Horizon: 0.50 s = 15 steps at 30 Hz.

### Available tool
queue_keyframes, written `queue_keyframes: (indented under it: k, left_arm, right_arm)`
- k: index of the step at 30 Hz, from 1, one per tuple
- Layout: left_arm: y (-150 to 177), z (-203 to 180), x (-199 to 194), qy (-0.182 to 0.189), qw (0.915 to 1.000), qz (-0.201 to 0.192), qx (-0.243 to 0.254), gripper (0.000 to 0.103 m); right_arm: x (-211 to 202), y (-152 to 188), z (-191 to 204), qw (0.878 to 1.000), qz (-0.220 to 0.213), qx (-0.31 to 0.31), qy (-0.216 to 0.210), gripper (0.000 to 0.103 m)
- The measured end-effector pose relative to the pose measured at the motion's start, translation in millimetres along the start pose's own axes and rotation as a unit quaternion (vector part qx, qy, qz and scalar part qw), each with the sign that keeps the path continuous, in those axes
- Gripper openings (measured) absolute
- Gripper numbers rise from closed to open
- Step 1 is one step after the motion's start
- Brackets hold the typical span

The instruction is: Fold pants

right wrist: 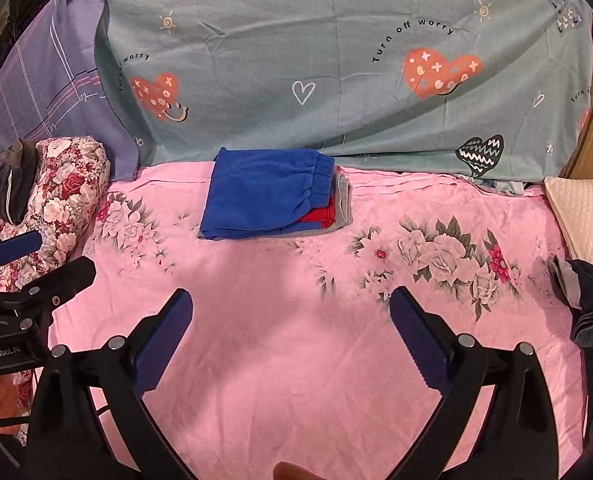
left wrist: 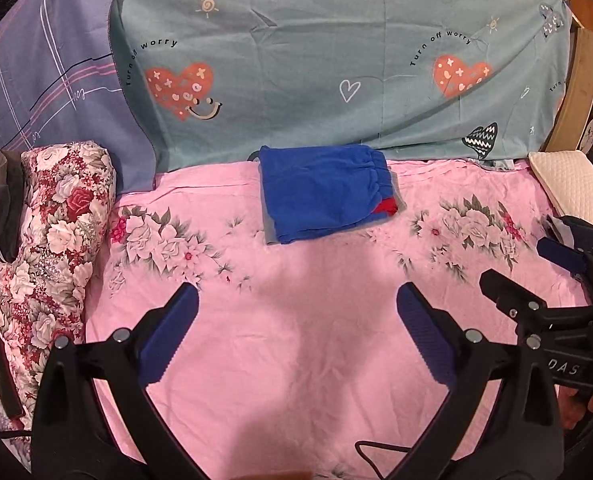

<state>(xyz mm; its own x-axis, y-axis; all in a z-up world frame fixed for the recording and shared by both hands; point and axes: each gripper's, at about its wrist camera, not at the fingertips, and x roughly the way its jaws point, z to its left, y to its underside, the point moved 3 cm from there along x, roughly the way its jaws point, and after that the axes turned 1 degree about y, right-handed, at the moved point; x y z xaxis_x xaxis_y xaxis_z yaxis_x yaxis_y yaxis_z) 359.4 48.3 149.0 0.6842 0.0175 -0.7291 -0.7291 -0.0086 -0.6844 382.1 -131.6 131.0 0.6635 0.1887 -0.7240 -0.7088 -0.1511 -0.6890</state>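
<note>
Overall, one bed sheet (left wrist: 296, 360), pink with grey-white flower prints, covers the bed and fills the lower half of both views. Behind it hangs one teal cloth (left wrist: 316, 60) printed with hearts and the words "Turn off worry", and beside that, at far left, one purple plaid cloth (left wrist: 48, 72). One floral bolster (left wrist: 56, 232) lies along the left edge of the bed with a dark grey garment (left wrist: 0, 208) draped over its top end; one cream quilted pillow (right wrist: 580, 216) sits at the far right. One stack of folded pants (right wrist: 272, 196) rests at the back of the bed, against the foot of the teal cloth: a blue pair with a gathered elastic waistband on top, a red layer and a grey layer showing beneath at the right edge, so three layers can be counted. The stack is squared and flat. One dark blue-grey garment (right wrist: 592, 312) lies bunched at the right edge of the bed; the right wrist view shows it in full, the left wrist view only a corner. The left gripper (left wrist: 296, 312) stands wide apart and holds nothing, above bare sheet. The right gripper (right wrist: 290, 316) is likewise spread wide and unloaded. Each view catches the other gripper at its margin.
</note>
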Motion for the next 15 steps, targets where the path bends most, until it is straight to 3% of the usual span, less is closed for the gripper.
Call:
queue_keyframes:
  k: [15]
  left_arm:
    - [2.1, -3.4, -9.3, 0.008, 1.0, -0.006, 0.002, 0.101]
  right_arm:
    - [-7.1, 4.0, 0.7, 1.0, 0.004, 0.006, 0.006, 0.099]
